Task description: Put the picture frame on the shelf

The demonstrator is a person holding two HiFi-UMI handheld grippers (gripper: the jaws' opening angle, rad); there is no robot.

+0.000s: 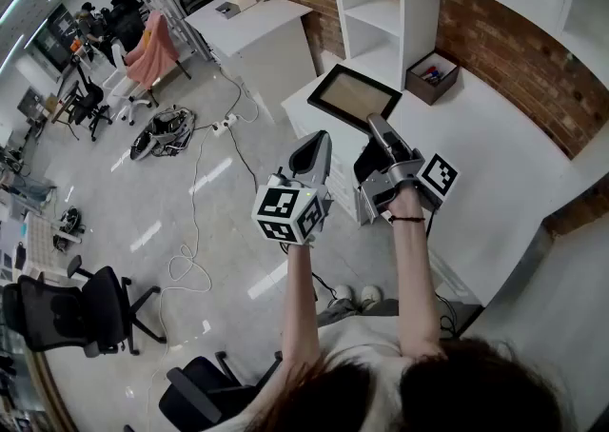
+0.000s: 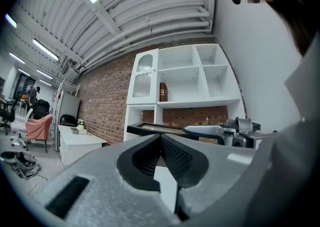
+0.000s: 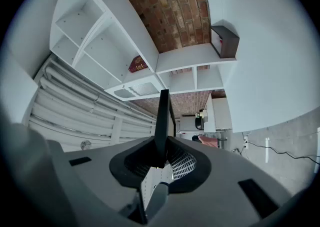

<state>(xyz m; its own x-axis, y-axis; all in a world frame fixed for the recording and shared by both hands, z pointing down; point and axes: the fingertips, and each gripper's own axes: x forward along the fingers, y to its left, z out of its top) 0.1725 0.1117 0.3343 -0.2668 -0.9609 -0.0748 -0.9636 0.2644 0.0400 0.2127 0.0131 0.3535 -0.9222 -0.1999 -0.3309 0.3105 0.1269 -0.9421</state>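
The picture frame (image 1: pixel 354 97), black-rimmed with a tan inside, hangs tilted over the white counter (image 1: pixel 495 164) in front of the white shelf unit (image 1: pixel 381 11). My right gripper (image 1: pixel 373 124) is shut on the frame's near edge. In the right gripper view the frame (image 3: pixel 161 116) stands edge-on between the pads of the right gripper (image 3: pixel 161 158). My left gripper (image 1: pixel 317 142) floats just left of the right one, off the counter's edge, jaws together and empty. In the left gripper view the left gripper (image 2: pixel 160 138) faces the frame (image 2: pixel 150 130) and the shelves (image 2: pixel 182 78).
A small brown box (image 1: pixel 433 76) sits on the counter by the shelf's foot. A dark bottle (image 2: pixel 163 91) stands in one shelf compartment. A white desk (image 1: pixel 257 26), cables (image 1: pixel 205 149) on the floor and office chairs (image 1: pixel 67 316) lie to the left.
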